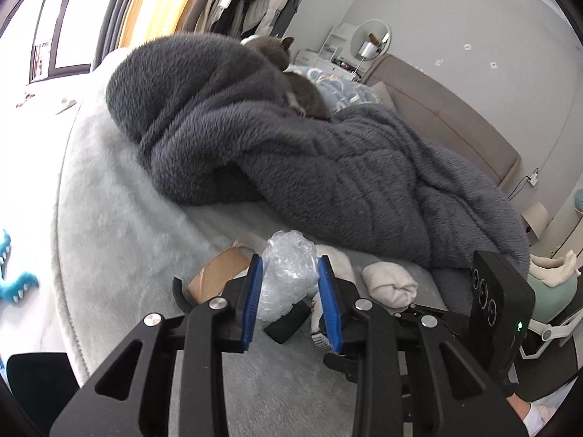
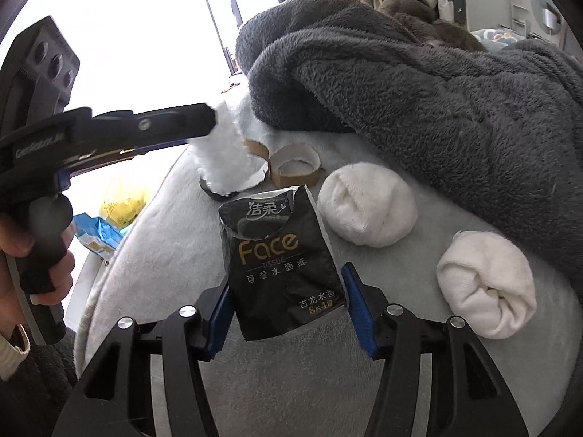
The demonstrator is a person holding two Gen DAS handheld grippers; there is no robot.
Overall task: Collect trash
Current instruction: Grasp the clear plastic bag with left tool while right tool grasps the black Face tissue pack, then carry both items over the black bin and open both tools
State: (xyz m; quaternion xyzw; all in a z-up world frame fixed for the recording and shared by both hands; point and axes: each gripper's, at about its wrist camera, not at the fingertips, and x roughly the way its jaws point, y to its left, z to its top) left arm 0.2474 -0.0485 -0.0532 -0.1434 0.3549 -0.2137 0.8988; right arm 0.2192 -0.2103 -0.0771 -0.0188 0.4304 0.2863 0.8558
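Note:
A wad of clear bubble wrap [image 1: 288, 276] sits between the blue pads of my left gripper [image 1: 289, 260], which is shut on it; the right wrist view shows the wad [image 2: 226, 156] held just above the bed by that gripper [image 2: 209, 122]. A black pocket tissue packet [image 2: 277, 247] marked "Face" lies on the pale bed sheet [image 2: 291, 364]. My right gripper [image 2: 288, 276] straddles its lower half, with both pads against its sides. Flattened cardboard tube pieces [image 2: 295, 165] lie just behind the packet and show again as a brown tube [image 1: 218, 276] in the left wrist view.
Two rolled white socks [image 2: 368, 211] [image 2: 488, 284] lie right of the packet. A bulky dark grey fleece blanket [image 1: 291, 145] fills the bed behind, with a grey cat [image 1: 277, 51] on top. A yellow bag [image 2: 124, 200] and a blue wrapper [image 2: 98, 233] lie on the floor left of the bed.

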